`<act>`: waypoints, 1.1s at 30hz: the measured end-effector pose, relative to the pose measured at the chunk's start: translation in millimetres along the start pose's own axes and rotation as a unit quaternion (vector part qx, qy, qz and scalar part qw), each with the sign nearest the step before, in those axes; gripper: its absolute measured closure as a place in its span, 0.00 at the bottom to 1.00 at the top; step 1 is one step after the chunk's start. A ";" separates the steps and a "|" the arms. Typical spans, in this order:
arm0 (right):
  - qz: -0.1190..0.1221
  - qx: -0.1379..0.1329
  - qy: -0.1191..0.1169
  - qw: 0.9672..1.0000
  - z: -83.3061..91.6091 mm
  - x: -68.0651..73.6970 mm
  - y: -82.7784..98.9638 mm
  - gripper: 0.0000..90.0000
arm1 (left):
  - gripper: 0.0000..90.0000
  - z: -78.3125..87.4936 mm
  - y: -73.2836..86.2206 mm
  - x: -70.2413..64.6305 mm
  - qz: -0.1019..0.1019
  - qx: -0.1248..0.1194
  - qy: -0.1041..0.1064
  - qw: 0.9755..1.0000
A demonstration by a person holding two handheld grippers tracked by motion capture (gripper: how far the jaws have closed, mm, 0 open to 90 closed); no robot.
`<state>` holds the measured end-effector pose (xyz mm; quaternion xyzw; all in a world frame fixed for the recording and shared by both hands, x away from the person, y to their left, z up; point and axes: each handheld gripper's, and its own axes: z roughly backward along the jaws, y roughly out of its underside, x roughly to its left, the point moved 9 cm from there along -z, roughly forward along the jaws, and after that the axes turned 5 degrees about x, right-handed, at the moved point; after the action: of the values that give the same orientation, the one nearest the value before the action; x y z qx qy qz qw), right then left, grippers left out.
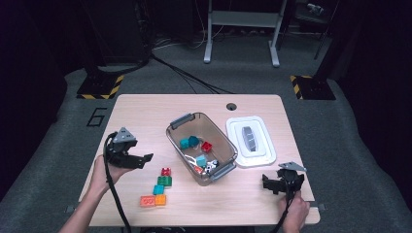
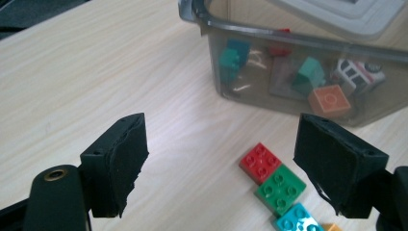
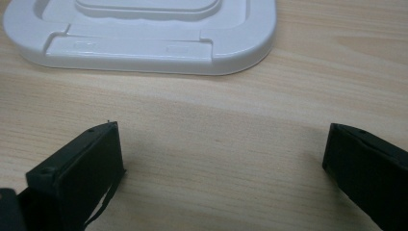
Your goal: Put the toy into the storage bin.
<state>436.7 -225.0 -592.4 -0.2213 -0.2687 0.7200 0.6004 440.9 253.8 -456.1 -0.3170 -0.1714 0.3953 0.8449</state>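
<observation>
- My left gripper (image 1: 145, 158) has its jaws spread wide with nothing between them, above the light wooden table (image 1: 145, 109).
- Just ahead of it on the table lie a small red studded brick (image 2: 260, 162), a green one (image 2: 280, 188) and a cyan one (image 2: 298, 219), touching in a row.
- Beyond them stands the smoky clear plastic bin (image 1: 180, 143), with more bricks inside.
- My right gripper (image 1: 270, 183) is also spread and empty, near the flat white plastic lid (image 3: 240, 48).

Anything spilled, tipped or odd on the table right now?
Nothing stands out. The bin sits upright, its white lid flat beside it, loose bricks in a tidy line on the table; both grippers open.
</observation>
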 end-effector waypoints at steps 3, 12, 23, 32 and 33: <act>0.000 0.000 0.000 1.000 0.0 0.0 0.0 0.00 | 0.20 -0.4 11.5 -1.5 0.005 0.000 0.001 1.000; 0.000 0.000 0.000 1.000 0.0 0.0 0.0 0.00 | 0.13 -7.4 49.6 -11.2 0.005 0.012 0.019 1.000; 0.000 0.000 0.000 1.000 0.0 0.0 0.0 0.00 | 0.04 -23.4 88.2 -34.9 -0.007 0.041 0.058 0.997; 0.000 0.000 0.000 1.000 0.0 0.0 0.0 0.00 | 0.03 -31.9 106.0 -50.4 -0.044 0.059 0.072 0.995; 0.000 0.000 0.000 1.000 0.1 0.1 0.0 0.00 | 0.03 -32.3 107.5 -51.8 -0.046 0.062 0.075 0.994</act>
<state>436.6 -224.9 -592.4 -0.2212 -0.2686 0.7201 0.6003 365.7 253.0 -554.1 -0.2844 -0.0971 0.3407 0.8909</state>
